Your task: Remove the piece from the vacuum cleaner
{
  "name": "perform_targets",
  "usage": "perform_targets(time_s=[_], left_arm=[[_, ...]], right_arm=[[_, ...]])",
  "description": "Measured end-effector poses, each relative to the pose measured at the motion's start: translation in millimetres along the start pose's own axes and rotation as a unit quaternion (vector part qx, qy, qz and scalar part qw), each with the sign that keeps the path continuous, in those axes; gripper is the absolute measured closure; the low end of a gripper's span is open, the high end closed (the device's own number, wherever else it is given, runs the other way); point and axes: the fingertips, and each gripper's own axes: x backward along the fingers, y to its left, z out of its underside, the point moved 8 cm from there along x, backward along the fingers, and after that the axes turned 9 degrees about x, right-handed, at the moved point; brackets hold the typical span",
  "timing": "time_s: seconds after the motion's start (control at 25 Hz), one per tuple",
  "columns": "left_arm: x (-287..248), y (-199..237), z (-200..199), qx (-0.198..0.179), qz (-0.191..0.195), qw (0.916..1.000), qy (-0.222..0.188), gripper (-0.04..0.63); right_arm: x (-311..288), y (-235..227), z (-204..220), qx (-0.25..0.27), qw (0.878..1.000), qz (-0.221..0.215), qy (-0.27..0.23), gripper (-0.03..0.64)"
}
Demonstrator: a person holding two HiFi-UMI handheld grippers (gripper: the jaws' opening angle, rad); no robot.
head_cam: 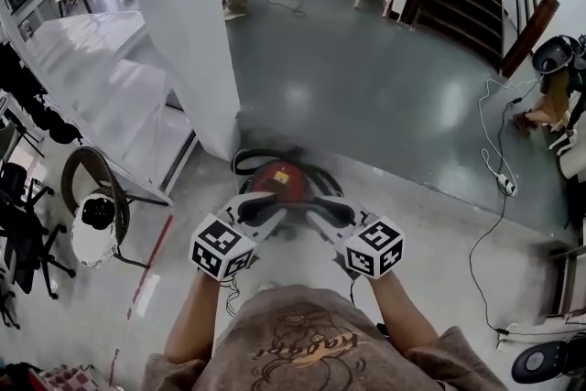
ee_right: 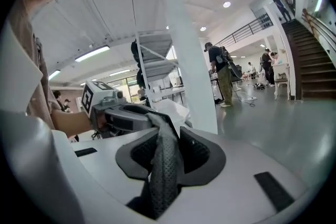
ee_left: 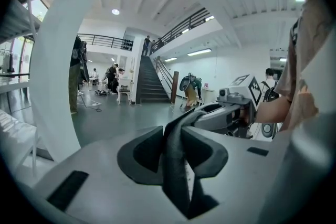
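A red and black vacuum cleaner sits on the grey floor just beyond my two grippers, partly hidden by them. A dark, flexible strip runs between the two grippers; its surface looks perforated in the right gripper view. My left gripper is shut on one end of it, and my right gripper is shut on the other. In the head view the left gripper and right gripper point inward at each other over the vacuum. Where the strip joins the vacuum is hidden.
A wide white pillar stands just behind and left of the vacuum, with white steps to its left. A black chair and a round white device are at the left. Cables trail on the floor at the right.
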Motion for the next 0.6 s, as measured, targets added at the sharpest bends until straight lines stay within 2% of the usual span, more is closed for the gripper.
perform_targets(time_s=[0.16,0.4,0.6], left_arm=[[-2,1,13,0.007,0.003,0.9999,-0.011,0.499],[-7,10,38,0.015,0.009,0.9997,-0.015,0.499],[-3,11,45,0.032,0.002,0.9994,-0.011,0.499]], right_arm=[[-1,3,11,0.016,1.0,0.01,-0.006,0.534],[-10,4,35,0.007,1.0,0.012,-0.007,0.532],[-13,9,39,-0.005,1.0,0.019,-0.001,0.532]])
